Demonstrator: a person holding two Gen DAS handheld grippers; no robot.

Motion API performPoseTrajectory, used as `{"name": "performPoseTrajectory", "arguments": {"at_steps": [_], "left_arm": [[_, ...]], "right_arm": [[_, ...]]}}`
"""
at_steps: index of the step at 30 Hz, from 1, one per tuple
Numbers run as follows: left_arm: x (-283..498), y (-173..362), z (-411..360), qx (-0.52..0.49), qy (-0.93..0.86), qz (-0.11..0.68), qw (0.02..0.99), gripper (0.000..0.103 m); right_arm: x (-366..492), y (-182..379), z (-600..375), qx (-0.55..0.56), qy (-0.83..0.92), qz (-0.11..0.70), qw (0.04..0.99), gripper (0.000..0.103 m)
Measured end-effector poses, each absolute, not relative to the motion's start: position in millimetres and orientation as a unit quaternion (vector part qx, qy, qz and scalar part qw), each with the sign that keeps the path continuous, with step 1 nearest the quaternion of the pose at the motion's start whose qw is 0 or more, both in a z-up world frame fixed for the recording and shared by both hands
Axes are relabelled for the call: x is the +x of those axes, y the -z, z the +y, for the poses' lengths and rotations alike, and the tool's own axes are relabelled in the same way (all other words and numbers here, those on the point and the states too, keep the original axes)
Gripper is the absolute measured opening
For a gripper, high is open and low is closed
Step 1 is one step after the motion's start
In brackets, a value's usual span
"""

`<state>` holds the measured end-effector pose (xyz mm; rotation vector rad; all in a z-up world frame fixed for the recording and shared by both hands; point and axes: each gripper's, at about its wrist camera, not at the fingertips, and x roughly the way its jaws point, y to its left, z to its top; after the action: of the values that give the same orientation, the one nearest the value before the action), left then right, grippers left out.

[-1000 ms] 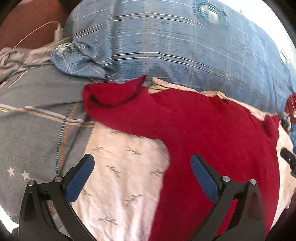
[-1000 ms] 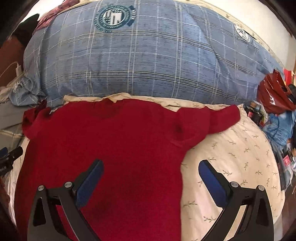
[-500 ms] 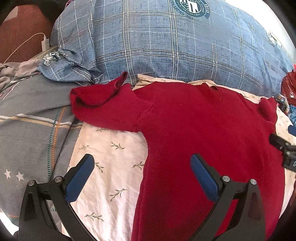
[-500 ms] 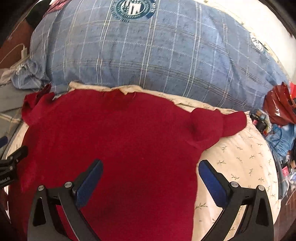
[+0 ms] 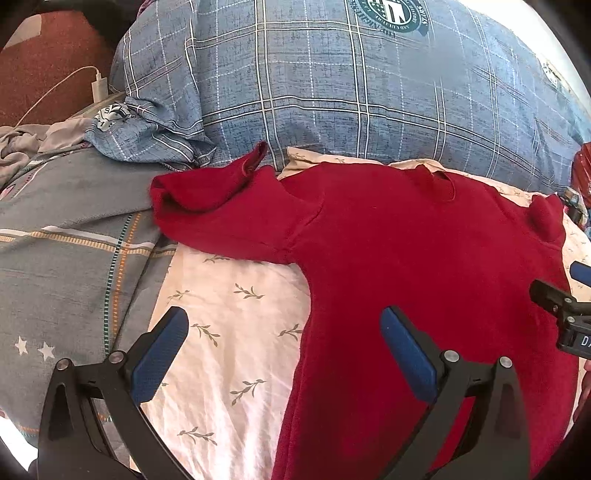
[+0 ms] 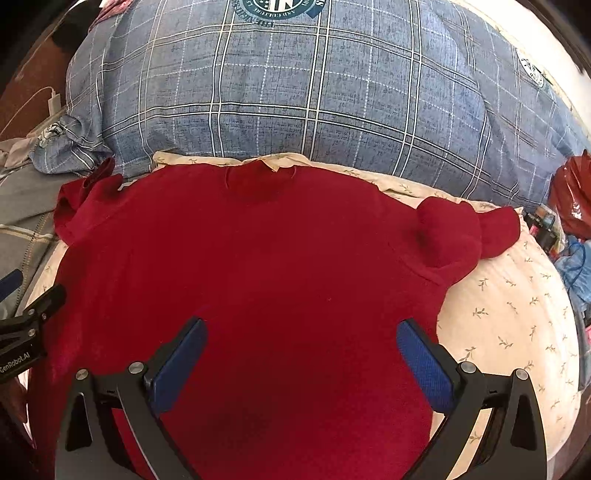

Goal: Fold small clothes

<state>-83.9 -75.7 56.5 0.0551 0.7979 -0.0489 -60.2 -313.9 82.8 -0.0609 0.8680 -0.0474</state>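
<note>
Both the left tool (image 5: 284,328) and right tool (image 6: 301,339) hover released over the flat red knit sweater (image 6: 258,266), whose bunched right sleeve (image 6: 450,229) may fold crooked unless straightened.

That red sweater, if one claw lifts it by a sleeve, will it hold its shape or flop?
Probably flop: the red sweater is soft knit, and its right sleeve already bunches. Its left sleeve lies crumpled too. It likely drags rather than slides on the leaf-print sheet.

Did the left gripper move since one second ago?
Yes. The left gripper drew back and rightward: the blue plaid pillow shows more, and its round logo slid left.
</note>
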Motion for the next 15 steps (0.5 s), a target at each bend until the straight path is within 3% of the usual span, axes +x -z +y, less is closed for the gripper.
{"name": "performPoseTrajectory", "arguments": {"at_steps": [15], "left_arm": [[-81.3, -54.9, -75.7, 0.02, 0.022, 0.389, 0.921, 0.103]], "right_arm": [[-53.3, -80.2, -307.3, -0.014, 0.006, 0.423, 0.906, 0.103]]}}
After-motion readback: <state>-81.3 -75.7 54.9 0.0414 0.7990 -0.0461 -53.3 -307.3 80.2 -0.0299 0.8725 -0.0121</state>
